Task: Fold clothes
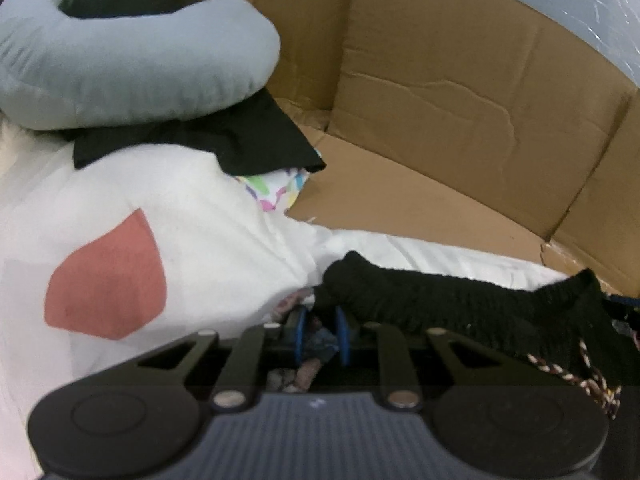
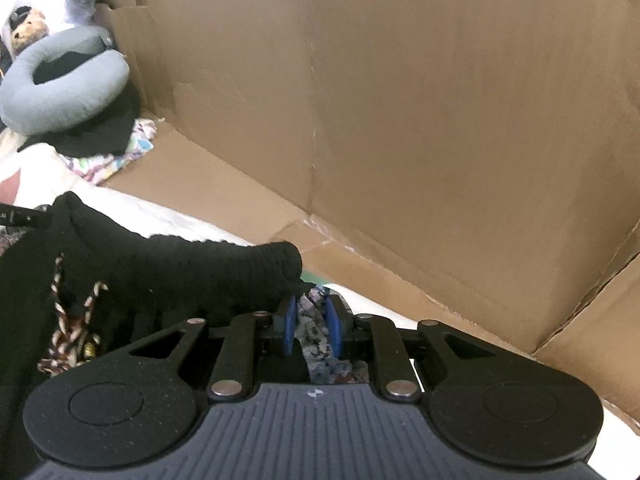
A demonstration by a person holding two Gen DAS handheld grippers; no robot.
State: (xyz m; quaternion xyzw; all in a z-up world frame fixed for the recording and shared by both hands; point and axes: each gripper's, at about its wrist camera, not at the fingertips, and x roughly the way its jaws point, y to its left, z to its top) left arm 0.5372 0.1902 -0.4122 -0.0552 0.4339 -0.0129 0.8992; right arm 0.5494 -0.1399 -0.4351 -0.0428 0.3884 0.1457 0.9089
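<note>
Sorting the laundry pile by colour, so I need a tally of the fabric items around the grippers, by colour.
Black: 2, a knit garment and a cloth under the pillow
Grey: 1, the neck pillow
White: 1, a sheet with a pink patch
Multicoloured print: 1, a cloth
Total: 5

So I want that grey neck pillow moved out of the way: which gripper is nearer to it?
Left. The left gripper works just below the grey neck pillow; from the right gripper it sits far off to the upper left.
</note>
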